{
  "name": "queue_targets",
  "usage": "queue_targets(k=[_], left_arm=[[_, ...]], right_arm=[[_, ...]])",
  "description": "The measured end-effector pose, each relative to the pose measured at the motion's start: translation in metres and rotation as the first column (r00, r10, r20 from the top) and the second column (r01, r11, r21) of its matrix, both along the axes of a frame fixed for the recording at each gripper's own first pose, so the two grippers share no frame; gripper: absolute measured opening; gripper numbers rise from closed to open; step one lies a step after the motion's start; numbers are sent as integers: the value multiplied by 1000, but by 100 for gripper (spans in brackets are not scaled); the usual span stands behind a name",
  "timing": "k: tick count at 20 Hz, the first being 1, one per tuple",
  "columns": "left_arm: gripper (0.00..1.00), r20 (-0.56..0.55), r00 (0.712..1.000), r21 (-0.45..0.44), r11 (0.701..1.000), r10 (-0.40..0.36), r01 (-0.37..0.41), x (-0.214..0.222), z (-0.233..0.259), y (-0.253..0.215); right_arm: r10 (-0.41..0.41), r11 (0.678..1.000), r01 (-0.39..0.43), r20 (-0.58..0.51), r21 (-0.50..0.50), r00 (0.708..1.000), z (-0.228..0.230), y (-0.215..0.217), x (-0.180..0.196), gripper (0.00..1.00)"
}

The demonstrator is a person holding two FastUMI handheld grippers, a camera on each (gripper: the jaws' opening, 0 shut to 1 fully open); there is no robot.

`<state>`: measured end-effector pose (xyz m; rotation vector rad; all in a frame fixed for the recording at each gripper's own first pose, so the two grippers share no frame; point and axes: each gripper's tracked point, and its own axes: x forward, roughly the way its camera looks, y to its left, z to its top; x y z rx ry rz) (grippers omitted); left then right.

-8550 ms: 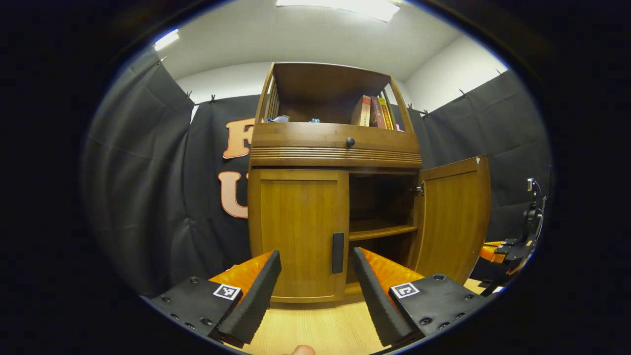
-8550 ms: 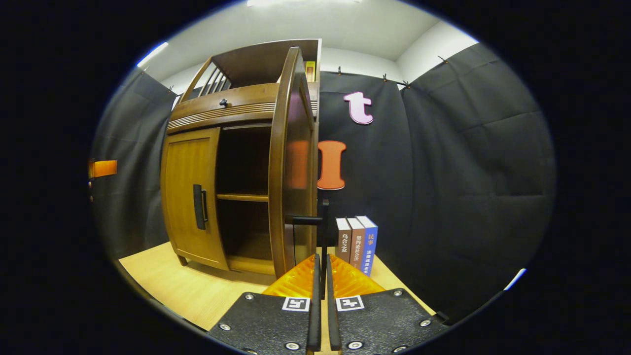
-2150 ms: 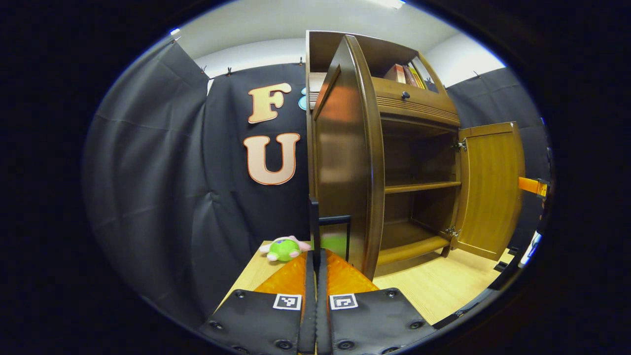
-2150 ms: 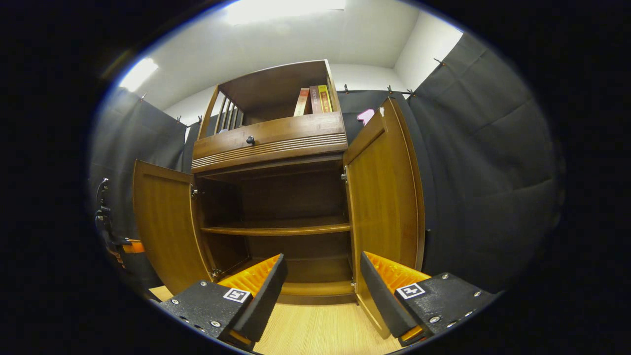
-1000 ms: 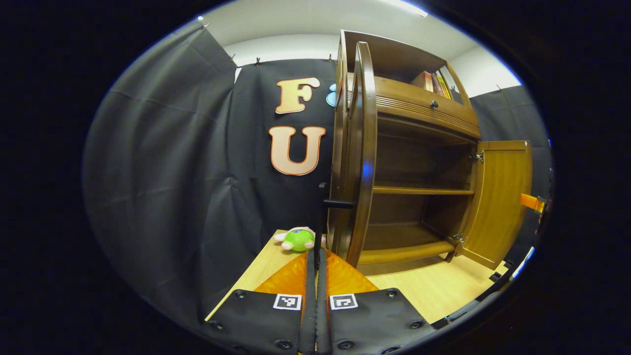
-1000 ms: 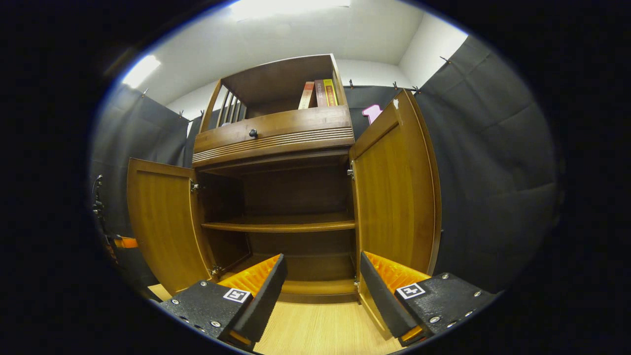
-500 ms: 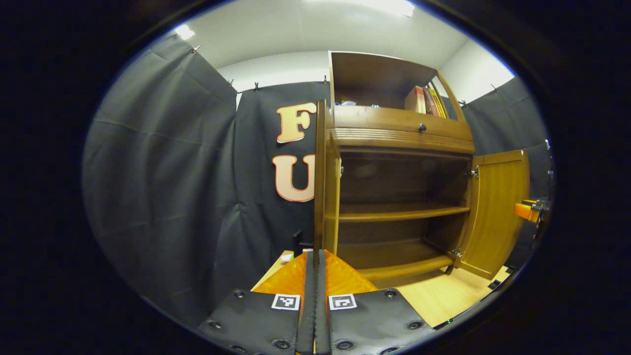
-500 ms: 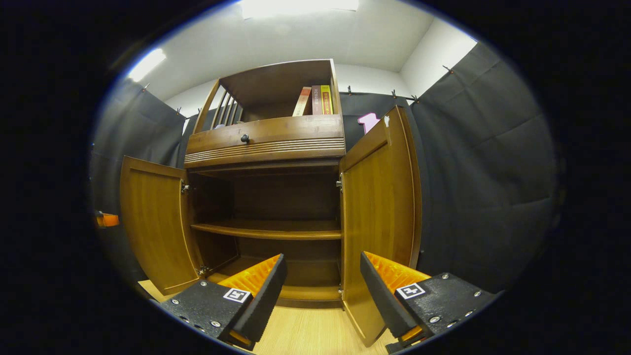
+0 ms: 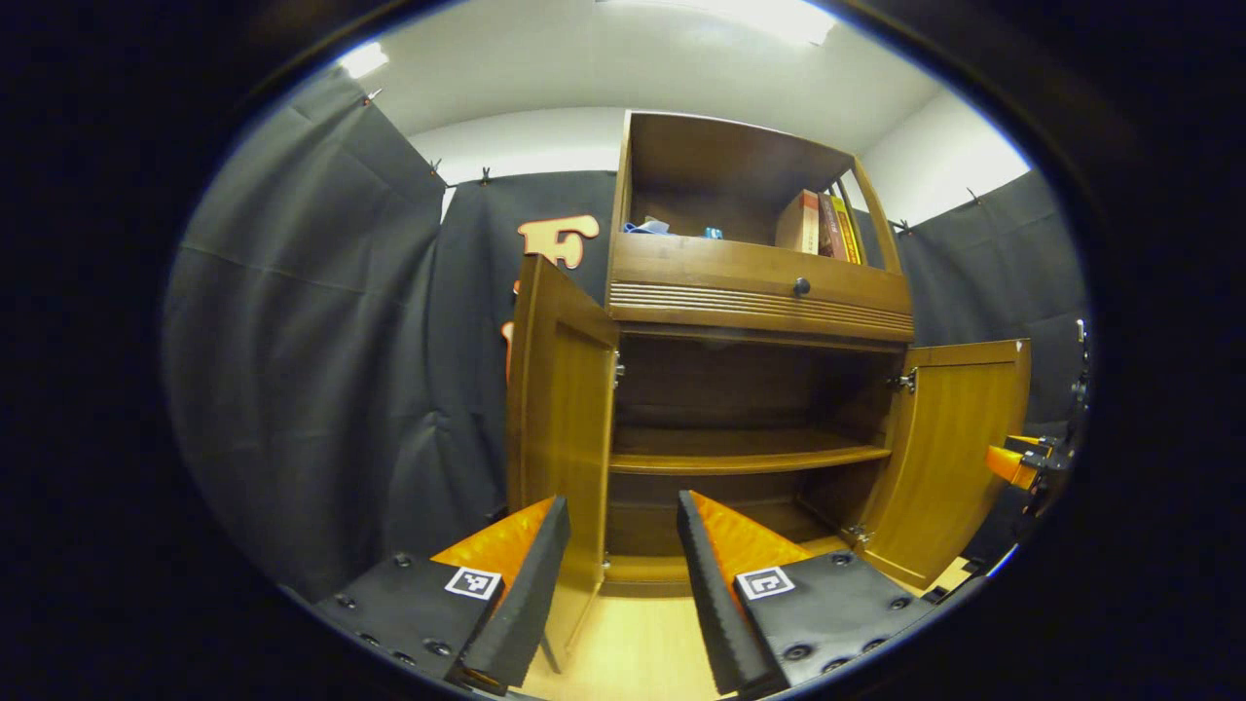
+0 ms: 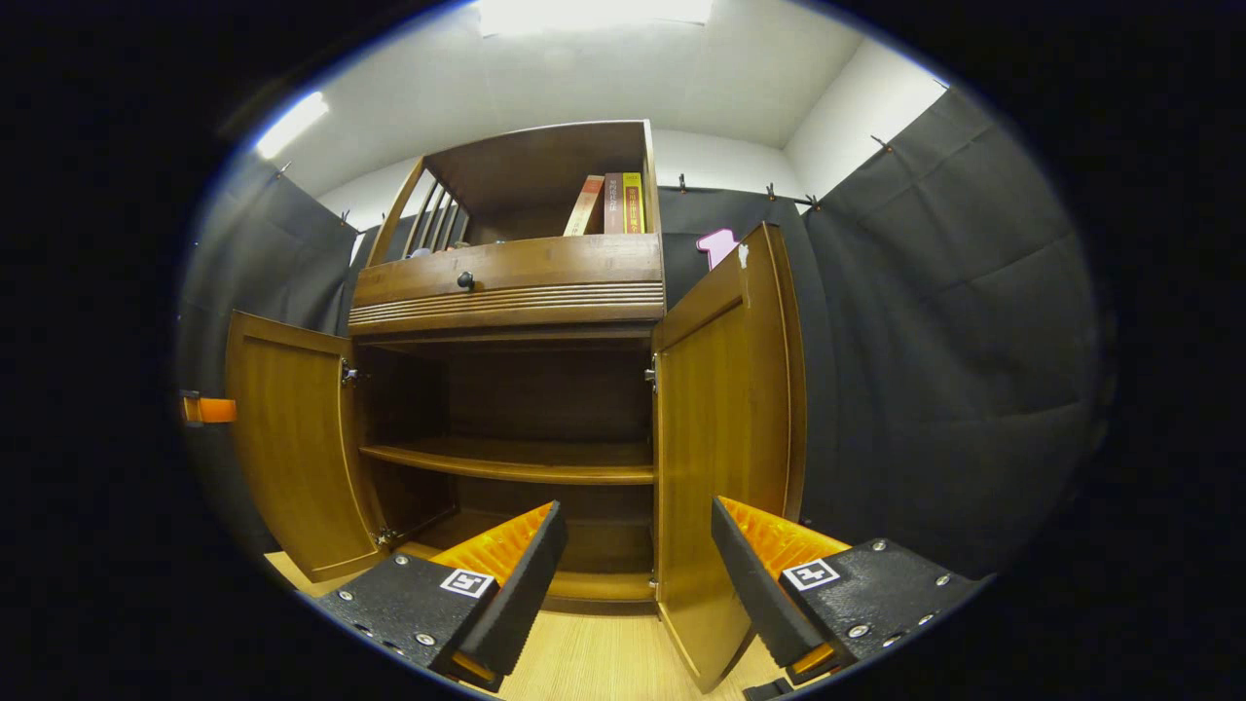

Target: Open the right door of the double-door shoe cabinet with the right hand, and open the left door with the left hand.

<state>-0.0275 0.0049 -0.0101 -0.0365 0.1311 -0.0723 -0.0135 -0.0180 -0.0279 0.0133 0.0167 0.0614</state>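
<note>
**Both cabinet doors stand open; both grippers empty**

Nearest the camera in the left gripper view, the left gripper (image 9: pixel 613 584) has its jaws spread wide with nothing between them, held low above the light wooden floor (image 9: pixel 633 652). In the right gripper view, the right gripper (image 10: pixel 638 574) is likewise spread apart and holds nothing.

Just beyond the left gripper stands the left door (image 9: pixel 555 419) of the shoe cabinet (image 9: pixel 759 292), swung outward on its hinges, its lower edge near the gripper's fingers but not touching them. The right door (image 10: pixel 725 419) is also swung open, standing in front of the right gripper between its two fingers as seen, with no contact visible.

Inside the open lower compartment, one shelf (image 10: pixel 516 460) runs across at mid-height; it is bare. Above the doors is a drawer front with a dark round knob (image 9: pixel 801 286). The open top compartment holds several books (image 10: pixel 608 204) standing upright at its right side, and small blue and white items (image 9: pixel 657 228) at its left, too small to identify.

Farther off, at the right edge of the left gripper view, part of the other gripper appears beyond the right door.
</note>
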Motion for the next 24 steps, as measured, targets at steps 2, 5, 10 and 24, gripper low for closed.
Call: queue_targets(k=[2, 5, 10, 24], left_arm=[[81, -5, 1000, 3, 1000, -9, 9, 7, -1, -6], [91, -4, 1000, 13, 1000, -13, 13, 15, 0, -15], [94, -10, 1000, 11, 1000, -20, 20, 19, -3, -24], [94, 35, 999, 57, 998, 19, -21, 12, 10, -8]], right_arm=[[-3, 1000, 3, -2, -2, 1000, 4, -1, 0, 92], [-13, 1000, 13, 7, -19, 1000, 11, -4, -1, 92], [-7, 1000, 7, 3, -27, 1000, 13, -3, -3, 92], [2, 1000, -2, -12, -18, 1000, 9, 1, -2, 92]])
